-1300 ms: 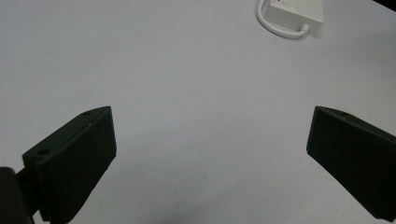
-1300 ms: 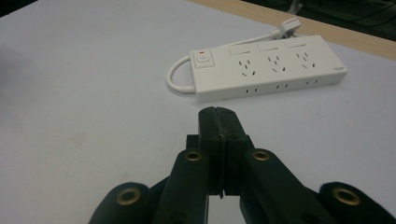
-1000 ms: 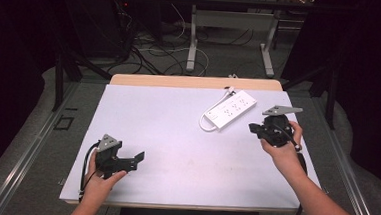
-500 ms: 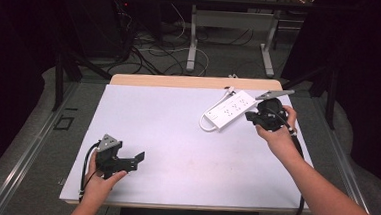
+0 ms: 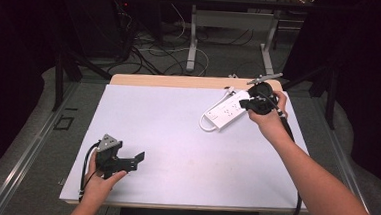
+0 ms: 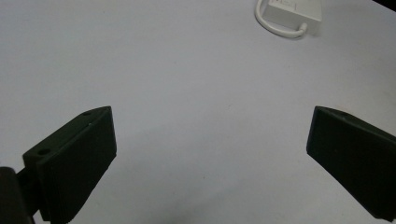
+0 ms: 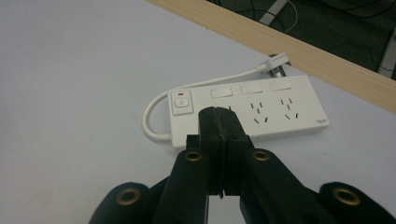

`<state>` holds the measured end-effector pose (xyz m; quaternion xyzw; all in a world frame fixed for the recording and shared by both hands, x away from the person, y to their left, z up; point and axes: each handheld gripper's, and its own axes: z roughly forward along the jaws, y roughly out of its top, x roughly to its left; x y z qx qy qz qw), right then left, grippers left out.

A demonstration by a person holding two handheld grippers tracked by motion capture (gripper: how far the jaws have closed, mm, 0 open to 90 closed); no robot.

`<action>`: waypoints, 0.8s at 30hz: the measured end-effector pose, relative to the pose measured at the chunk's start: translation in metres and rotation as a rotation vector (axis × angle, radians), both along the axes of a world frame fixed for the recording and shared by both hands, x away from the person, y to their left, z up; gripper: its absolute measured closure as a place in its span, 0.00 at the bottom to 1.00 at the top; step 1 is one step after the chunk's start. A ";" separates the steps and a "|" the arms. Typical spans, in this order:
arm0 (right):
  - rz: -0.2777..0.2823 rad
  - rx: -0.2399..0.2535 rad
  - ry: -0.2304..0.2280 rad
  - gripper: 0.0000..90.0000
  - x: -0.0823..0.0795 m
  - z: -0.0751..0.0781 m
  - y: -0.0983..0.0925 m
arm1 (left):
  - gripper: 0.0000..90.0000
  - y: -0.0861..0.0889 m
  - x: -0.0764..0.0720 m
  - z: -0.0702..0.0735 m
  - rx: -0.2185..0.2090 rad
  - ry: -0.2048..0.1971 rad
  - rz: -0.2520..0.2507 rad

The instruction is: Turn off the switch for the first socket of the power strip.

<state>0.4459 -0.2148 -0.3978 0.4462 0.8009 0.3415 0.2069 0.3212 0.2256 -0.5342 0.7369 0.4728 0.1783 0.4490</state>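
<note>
Strip (image 5: 227, 109): white, at the desk's (image 5: 176, 136) far right, long axis diagonal, switch end nearer the middle.
Right gripper (image 7: 218, 122): fingers together, empty, poised just above the strip near its switch (image 7: 180, 102).
Left gripper (image 5: 137, 160): fingers wide apart, empty, well apart at the near left.
Nearer hand: right.
</note>
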 end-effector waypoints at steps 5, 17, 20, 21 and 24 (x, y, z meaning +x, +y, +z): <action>-0.024 0.001 0.019 1.00 0.015 -0.003 0.000 | 0.02 0.000 0.000 0.000 -0.002 0.001 -0.001; -0.092 0.009 0.051 1.00 0.045 -0.013 0.000 | 0.02 0.000 0.001 -0.001 -0.002 0.000 -0.005; -0.112 0.011 0.062 1.00 0.051 -0.017 0.000 | 0.02 0.000 0.001 -0.001 -0.003 0.003 -0.006; -0.112 0.011 0.062 1.00 0.051 -0.017 0.000 | 0.02 0.000 0.000 0.000 0.000 0.010 -0.012; -0.125 0.010 0.069 1.00 0.056 -0.021 0.000 | 0.02 0.000 0.001 0.000 -0.001 0.008 -0.011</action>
